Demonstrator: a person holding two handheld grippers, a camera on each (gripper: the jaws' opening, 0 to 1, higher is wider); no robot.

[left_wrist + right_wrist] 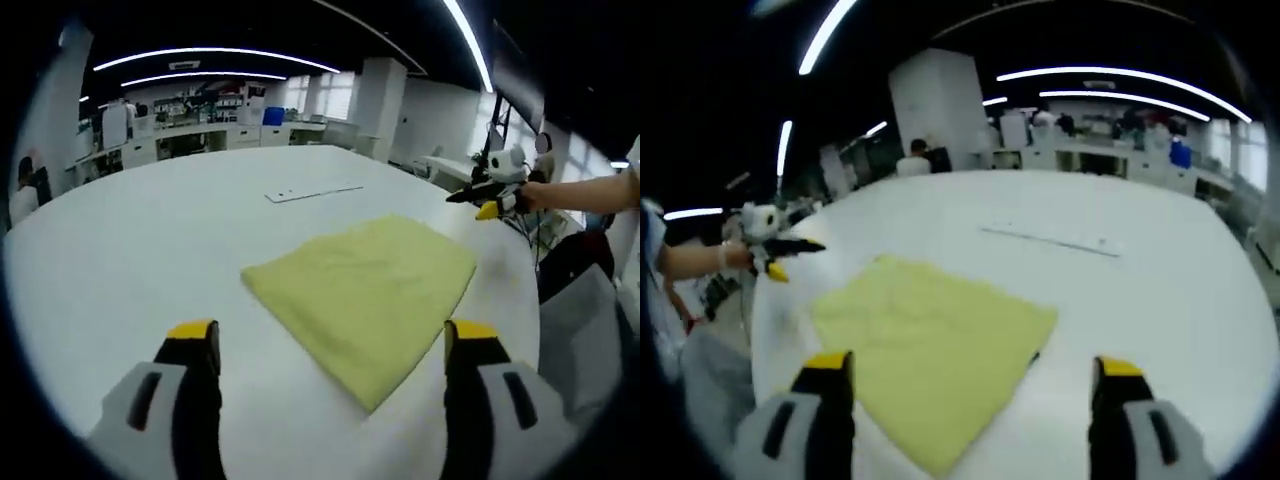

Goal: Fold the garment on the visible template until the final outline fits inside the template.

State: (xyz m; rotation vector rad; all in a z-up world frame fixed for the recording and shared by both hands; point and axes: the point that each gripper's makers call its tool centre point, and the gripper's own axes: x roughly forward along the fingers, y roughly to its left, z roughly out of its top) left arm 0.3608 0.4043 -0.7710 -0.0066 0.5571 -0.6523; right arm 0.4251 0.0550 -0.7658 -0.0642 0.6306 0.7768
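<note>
Both grippers held up off the white table (150,250), jaws spread wide and empty, likely backed away so the cloth's outline can be checked. Left gripper (330,345) sits nearest in the left gripper view, right gripper (970,375) likewise in the right gripper view. Beyond the jaws lies the yellow garment (365,285), folded into a flat rectangle near the table's middle, nothing touching it. Farther back, a thin pale strip (312,192) lies flat, apart from the cloth; cannot tell if it is the template. The right gripper view catches a dark sliver under the cloth's edge (1033,357). Far off, office desks (200,135).
</note>
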